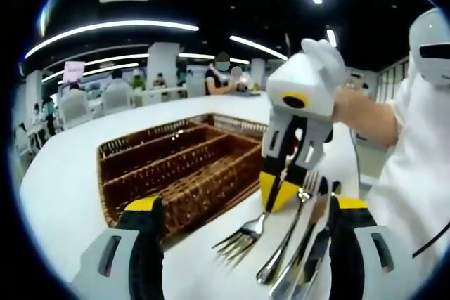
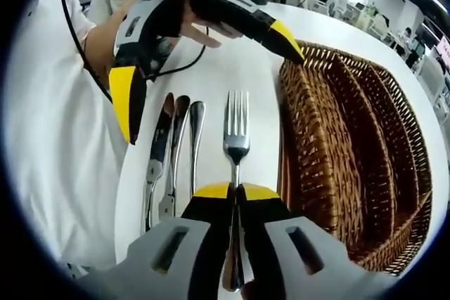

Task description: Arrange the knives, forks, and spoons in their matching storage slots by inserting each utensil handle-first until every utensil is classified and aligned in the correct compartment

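Lying just beside the basket (image 2: 351, 145), the fork (image 2: 236, 131) was clamped at its handle by the right gripper (image 2: 236, 194), the left gripper (image 1: 242, 209) held open and empty, so lifting and handle-first slotting were judged next.

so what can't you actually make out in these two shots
- Fork handle, right gripper view: covered by the right tool, shut on it.
- Other utensils beside it: lower ends cut off behind that tool's body, so which is knife or spoon is unclear.
- Wicker tray: slot floors hidden by the woven walls.
- Fork tines, left gripper view: blurred.
- Left tool: open.
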The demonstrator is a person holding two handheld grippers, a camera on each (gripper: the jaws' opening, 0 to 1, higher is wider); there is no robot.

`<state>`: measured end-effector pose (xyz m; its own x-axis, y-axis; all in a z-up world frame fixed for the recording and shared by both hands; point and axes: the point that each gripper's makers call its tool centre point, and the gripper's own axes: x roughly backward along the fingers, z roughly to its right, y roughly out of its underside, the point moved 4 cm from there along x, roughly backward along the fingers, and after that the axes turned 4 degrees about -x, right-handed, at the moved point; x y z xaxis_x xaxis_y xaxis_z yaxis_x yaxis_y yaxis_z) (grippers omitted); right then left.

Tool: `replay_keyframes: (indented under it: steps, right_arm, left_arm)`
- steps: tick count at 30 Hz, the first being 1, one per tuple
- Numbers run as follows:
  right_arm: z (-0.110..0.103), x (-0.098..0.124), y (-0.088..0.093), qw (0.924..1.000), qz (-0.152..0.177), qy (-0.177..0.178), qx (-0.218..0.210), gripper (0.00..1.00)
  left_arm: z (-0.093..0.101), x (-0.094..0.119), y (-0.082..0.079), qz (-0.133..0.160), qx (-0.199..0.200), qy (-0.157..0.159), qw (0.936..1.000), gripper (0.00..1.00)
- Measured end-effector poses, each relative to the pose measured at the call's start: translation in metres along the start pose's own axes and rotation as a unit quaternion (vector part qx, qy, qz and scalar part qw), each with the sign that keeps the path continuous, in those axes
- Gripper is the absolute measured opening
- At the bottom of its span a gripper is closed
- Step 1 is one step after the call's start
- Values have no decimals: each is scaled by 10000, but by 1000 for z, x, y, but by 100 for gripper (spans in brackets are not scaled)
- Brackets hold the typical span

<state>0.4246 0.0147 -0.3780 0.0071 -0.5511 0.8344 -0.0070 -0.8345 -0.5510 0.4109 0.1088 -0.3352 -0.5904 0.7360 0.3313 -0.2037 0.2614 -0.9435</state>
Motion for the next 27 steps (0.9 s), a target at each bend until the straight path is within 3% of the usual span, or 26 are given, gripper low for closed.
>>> replay_keyframes:
  steps: [15, 27]
  right_arm:
    - [0, 1, 2, 9999, -57, -123, 31, 7]
    - [3, 2, 5, 9987, 81, -444, -228, 4]
  left_arm:
    - [0, 0, 0, 10, 1, 2, 10000, 99]
    - [2, 1, 0, 4, 0, 9, 10000, 99]
